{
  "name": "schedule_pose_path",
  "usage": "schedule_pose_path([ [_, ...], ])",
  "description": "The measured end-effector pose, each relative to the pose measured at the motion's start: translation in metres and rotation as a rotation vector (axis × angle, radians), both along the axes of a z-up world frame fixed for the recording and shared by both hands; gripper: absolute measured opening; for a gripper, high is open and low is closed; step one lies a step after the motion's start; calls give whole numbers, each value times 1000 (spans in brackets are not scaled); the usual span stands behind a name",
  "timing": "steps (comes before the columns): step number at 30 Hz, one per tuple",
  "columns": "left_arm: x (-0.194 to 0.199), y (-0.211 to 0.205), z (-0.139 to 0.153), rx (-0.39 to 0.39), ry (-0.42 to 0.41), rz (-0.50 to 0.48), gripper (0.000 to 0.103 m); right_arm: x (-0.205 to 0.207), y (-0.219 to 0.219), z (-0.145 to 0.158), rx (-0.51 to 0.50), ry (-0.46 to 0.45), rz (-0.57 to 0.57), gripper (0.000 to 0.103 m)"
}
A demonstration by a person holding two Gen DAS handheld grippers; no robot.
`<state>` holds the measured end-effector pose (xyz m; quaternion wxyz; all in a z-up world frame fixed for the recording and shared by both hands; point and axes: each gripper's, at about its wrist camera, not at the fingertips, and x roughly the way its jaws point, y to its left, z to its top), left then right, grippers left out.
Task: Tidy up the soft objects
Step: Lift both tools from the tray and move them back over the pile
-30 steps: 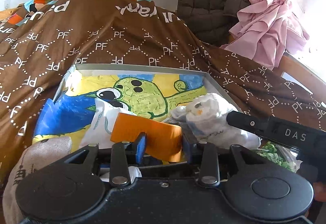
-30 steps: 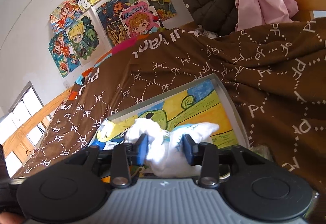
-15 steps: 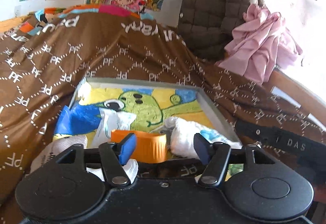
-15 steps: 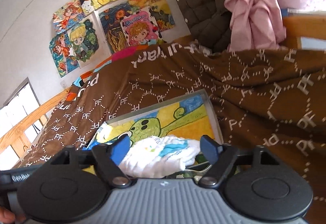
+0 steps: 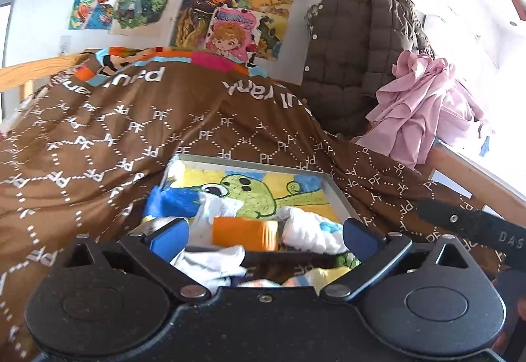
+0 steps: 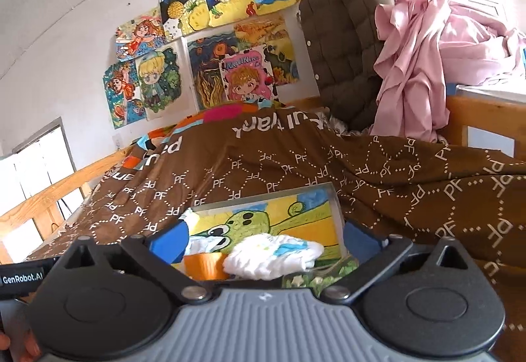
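Observation:
A flat framed tray (image 5: 338,194) with a green cartoon drawing lies on the brown blanket. In it rest an orange folded cloth (image 5: 243,232), a white-and-blue rolled cloth (image 5: 309,232), a blue cloth (image 5: 171,202) and a white cloth (image 5: 217,207). My left gripper (image 5: 264,238) is open, pulled back above the tray's near edge, holding nothing. In the right wrist view my right gripper (image 6: 263,238) is also open and empty; the white-and-blue cloth (image 6: 273,255) and orange cloth (image 6: 202,265) lie in the tray (image 6: 337,214) below it.
The brown "PF" blanket (image 5: 98,138) covers the bed around the tray. A dark quilted jacket (image 5: 358,66) and a pink garment (image 5: 417,112) hang at the back right. Drawings (image 6: 230,72) cover the wall. A wooden bed rail (image 6: 49,194) runs on the left.
Both grippers opened and let go: the left released the orange cloth, the right released the white-and-blue cloth. Both have since lifted and drawn back from the tray.

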<state>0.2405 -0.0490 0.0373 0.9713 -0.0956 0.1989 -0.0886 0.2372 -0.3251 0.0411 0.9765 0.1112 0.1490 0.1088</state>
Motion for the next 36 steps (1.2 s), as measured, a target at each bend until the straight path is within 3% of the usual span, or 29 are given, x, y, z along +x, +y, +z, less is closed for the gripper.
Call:
schedule_pose_path([
  [8, -51, 12, -5, -47, -10, 7, 102, -49, 10, 1, -38, -11, -7, 103],
  [22, -96, 23, -40, -19, 31, -59, 102, -117, 31, -21, -108, 45, -1, 103],
  [28, -102, 29, -51, -14, 54, -87, 102, -123, 39, -31, -165, 103, 1, 103],
  [36, -101, 38, -65, -11, 105, -99, 102, -103, 48, -57, -215, 256, 39, 103],
])
